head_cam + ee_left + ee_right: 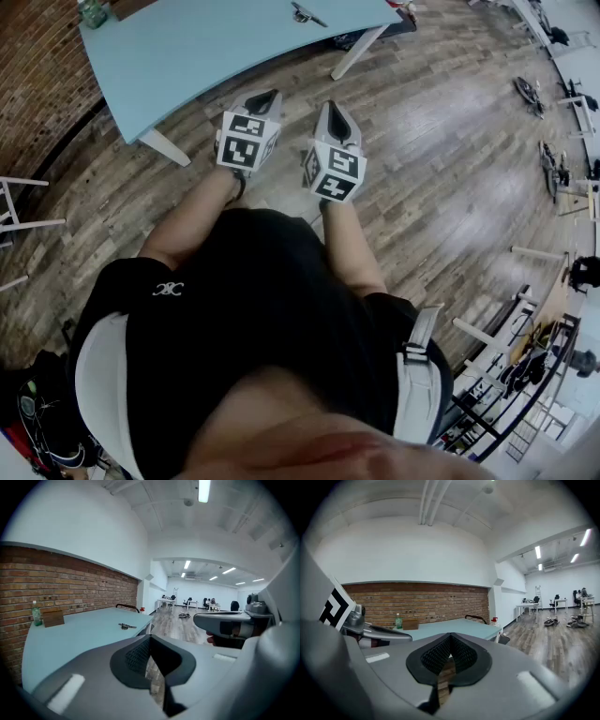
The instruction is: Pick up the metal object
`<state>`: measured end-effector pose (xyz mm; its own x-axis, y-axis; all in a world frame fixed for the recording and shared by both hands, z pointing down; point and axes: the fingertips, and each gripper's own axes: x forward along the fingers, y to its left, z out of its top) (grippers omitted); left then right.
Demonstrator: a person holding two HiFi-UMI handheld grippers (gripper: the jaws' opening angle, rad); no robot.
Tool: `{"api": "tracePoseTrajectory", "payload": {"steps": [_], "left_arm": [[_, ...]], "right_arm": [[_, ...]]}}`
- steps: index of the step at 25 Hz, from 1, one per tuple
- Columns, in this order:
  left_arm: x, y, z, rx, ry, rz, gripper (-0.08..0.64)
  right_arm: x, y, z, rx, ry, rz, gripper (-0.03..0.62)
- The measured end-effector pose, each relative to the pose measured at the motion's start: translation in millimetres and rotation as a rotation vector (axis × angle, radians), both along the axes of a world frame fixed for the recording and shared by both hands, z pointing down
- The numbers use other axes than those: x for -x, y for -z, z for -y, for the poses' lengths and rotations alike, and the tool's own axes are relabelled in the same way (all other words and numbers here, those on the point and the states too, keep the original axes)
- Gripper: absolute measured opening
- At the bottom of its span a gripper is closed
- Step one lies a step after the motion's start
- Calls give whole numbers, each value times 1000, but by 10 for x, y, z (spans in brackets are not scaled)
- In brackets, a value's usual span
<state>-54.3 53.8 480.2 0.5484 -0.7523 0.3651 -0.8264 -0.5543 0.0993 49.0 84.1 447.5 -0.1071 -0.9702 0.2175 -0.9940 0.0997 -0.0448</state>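
Observation:
The metal object [306,14] is a small grey clamp-like piece lying on the light blue table [206,47] near its far edge. In the left gripper view the metal object [126,626] lies well ahead of the jaws. My left gripper [265,97] and right gripper [336,112] are held side by side over the wood floor, short of the table's near edge. Both are shut with nothing between the jaws. The left gripper [150,638] points at the table, and the right gripper [450,637] points at the table's corner and the brick wall.
A green bottle [92,11] and a brown box [53,618] stand at the table's left end by the brick wall [37,66]. The table's white legs [165,147] reach the floor near me. Desks and gear line the room's right side [553,159].

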Motion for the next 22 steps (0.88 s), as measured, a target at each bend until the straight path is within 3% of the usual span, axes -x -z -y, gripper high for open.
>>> {"api": "tracePoseTrajectory", "payload": {"steps": [22], "left_arm": [[113,-55,110,12,-1,0,0]], "right_arm": [[117,-9,83,-18,-13,33,14]]}}
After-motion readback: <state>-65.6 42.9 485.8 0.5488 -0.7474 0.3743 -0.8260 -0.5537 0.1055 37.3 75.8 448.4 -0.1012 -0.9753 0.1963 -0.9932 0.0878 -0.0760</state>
